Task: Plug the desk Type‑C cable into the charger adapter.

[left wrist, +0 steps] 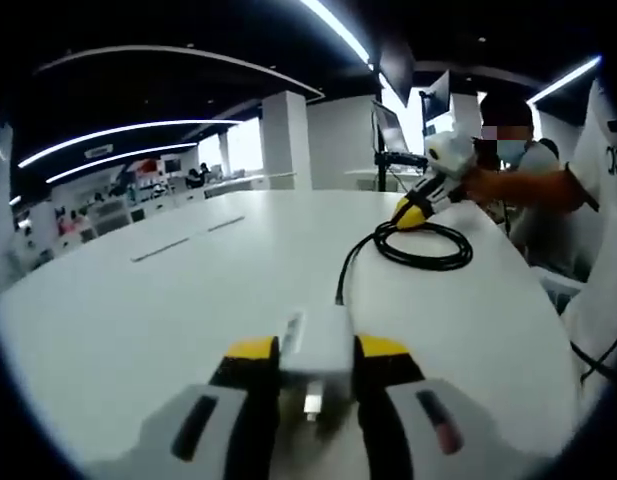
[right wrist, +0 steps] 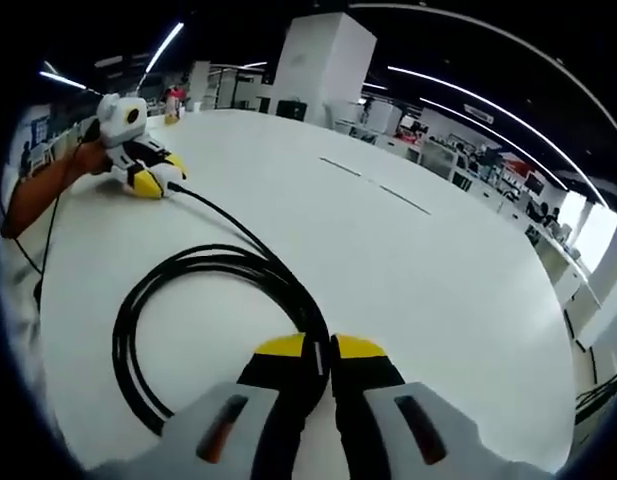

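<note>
My left gripper (left wrist: 318,352) is shut on a white charger adapter (left wrist: 321,335), held just above the white table (left wrist: 168,300). A black Type-C cable (left wrist: 428,245) lies coiled further back. One strand (left wrist: 342,280) runs from the coil to the adapter's far side, where its end is hidden. My right gripper (left wrist: 414,210) rests at the coil's far edge. In the right gripper view, that gripper (right wrist: 320,352) is shut on the cable (right wrist: 203,262) where the coil passes between its jaws. The left gripper (right wrist: 150,178) sits far left, with the cable leading up to it.
A person with an orange sleeve (left wrist: 518,180) stands at the table's right edge, and a forearm (right wrist: 38,190) shows at the left. Monitors on arms (left wrist: 393,135) stand behind the table. Two thin slots (right wrist: 373,185) cross the tabletop. Office desks fill the background.
</note>
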Demonstrator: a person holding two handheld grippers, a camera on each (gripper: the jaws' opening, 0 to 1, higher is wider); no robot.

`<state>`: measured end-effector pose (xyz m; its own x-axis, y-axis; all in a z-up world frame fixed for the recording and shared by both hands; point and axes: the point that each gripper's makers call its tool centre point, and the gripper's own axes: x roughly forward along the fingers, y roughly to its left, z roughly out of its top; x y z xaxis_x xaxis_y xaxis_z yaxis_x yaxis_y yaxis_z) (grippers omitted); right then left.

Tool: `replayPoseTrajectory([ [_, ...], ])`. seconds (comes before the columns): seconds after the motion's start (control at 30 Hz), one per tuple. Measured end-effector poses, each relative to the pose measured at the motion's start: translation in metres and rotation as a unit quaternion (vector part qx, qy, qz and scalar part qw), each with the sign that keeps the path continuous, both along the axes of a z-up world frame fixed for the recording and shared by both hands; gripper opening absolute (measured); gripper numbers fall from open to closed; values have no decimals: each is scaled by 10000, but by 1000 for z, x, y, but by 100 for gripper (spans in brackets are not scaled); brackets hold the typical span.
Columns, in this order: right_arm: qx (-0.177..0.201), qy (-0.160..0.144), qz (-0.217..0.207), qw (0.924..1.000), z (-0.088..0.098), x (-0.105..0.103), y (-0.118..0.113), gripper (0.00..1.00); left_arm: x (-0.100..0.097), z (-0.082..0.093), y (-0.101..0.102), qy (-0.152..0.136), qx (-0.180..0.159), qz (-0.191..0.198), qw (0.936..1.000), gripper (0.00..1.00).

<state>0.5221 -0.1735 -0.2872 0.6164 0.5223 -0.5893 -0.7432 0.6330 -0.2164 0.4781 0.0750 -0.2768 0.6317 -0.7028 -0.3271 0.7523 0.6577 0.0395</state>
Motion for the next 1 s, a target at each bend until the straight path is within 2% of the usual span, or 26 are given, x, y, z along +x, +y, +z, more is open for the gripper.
replayPoseTrajectory([
  [0.57,49,-28,-109,9999,-1,36,1,7,30,0,5,-81,-20,169,9998,27],
  [1.0,16,-58,-172,9998,-1,49,2,7,48,0,6,-120,31,186,9998,27],
])
